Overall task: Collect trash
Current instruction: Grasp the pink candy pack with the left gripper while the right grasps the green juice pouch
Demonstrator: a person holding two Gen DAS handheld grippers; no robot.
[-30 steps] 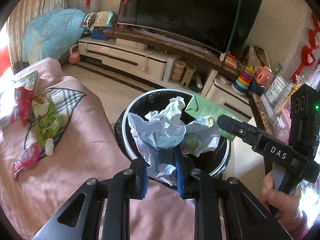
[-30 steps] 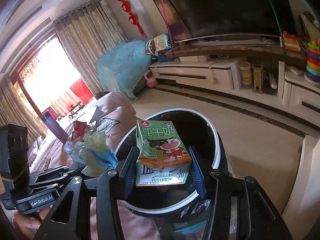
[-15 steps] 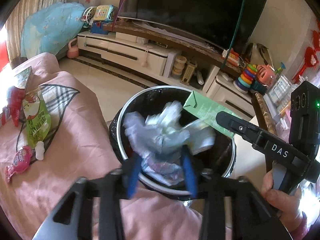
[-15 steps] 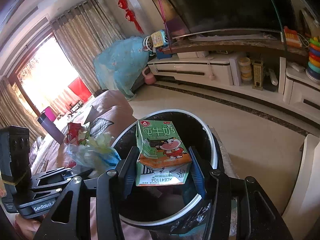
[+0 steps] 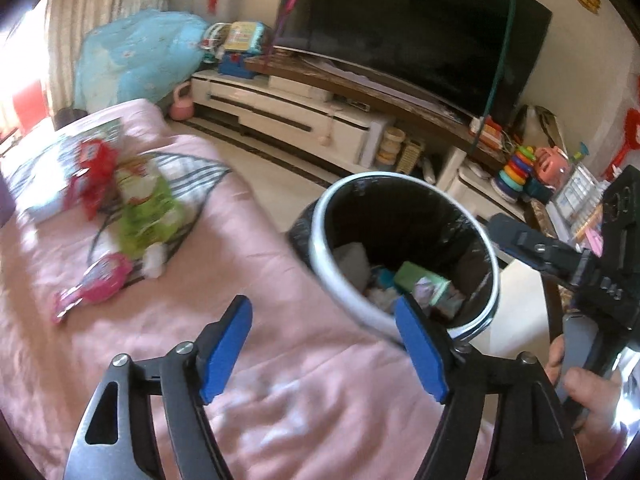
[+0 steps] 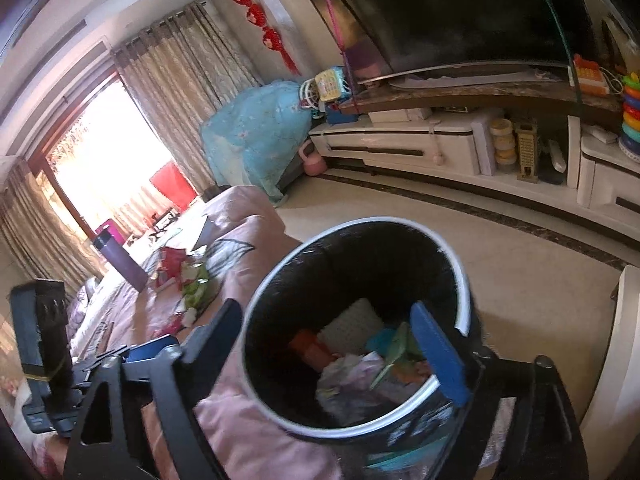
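A black-lined trash bin with a white rim [image 5: 320, 240] stands against the pink-covered sofa [image 5: 260, 280]. Inside it lie a green milk carton [image 5: 420, 280] and crumpled paper [image 6: 352, 376]. My left gripper [image 5: 324, 344] hangs over the sofa edge just left of the bin, its jaws opening with nothing between them. My right gripper [image 6: 332, 340] is above the bin [image 6: 380, 220], its jaws also opening and empty. On the sofa lie a green wrapper [image 5: 148, 216], a red wrapper [image 5: 94, 172] and a pink wrapper [image 5: 100, 280].
A purple bottle [image 6: 120, 264] stands on the sofa behind the wrappers. Across a strip of tiled floor [image 6: 480, 248] runs a white TV stand [image 5: 300, 120] with a large TV [image 5: 420, 28] and toys. A hand [image 5: 580, 392] holds the right gripper.
Both grippers have opened. The crumpled paper and the milk carton dropped into the bin. The left gripper swung left, from over the bin toward the sofa.
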